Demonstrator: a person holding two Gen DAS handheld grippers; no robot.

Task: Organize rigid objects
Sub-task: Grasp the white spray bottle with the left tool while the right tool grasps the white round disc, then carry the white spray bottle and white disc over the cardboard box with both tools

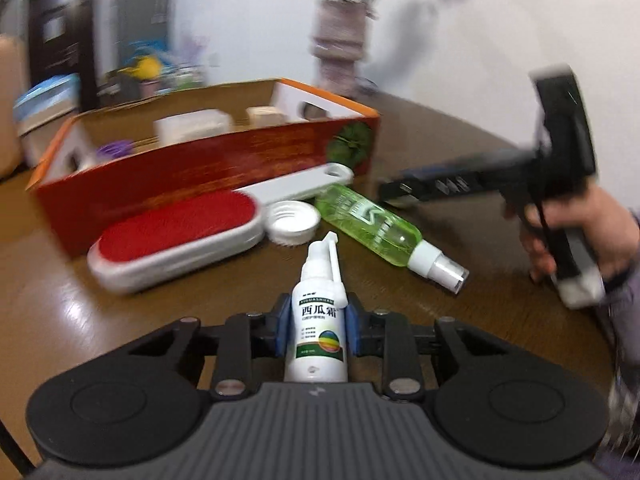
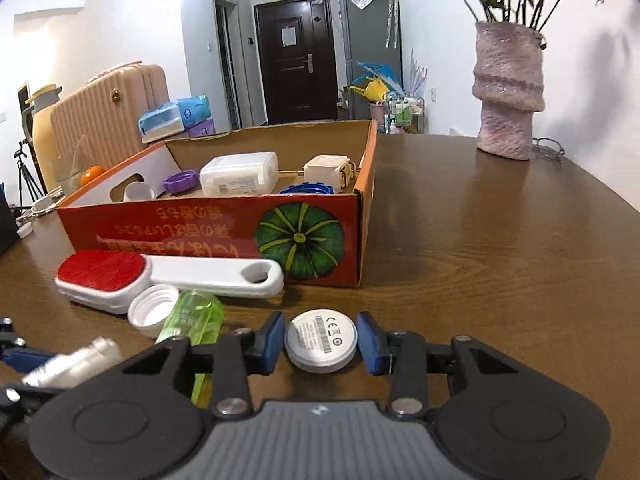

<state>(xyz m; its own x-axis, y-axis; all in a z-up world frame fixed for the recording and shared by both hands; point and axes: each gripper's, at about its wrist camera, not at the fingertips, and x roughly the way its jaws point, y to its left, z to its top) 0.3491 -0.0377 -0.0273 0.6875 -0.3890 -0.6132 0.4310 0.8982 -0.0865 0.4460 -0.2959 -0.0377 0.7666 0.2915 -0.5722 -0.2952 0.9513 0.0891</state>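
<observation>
My left gripper [image 1: 318,326] is shut on a white spray bottle [image 1: 318,332] with a green label, held above the table. My right gripper [image 2: 321,340] is shut on a round white disc [image 2: 321,338]; it also shows in the left wrist view [image 1: 404,192], hand-held at the right. A red-and-orange cardboard box [image 2: 224,228] stands ahead with several small items inside. In front of it lie a red-and-white lint brush [image 2: 160,276], a white cap [image 2: 152,314] and a green spray bottle [image 1: 376,226].
A pink vase [image 2: 508,92] with flowers stands at the table's back right. A suitcase [image 2: 108,112] and tissue packs [image 2: 176,118] are beyond the table's left edge. The brown table [image 2: 500,240] extends bare to the right of the box.
</observation>
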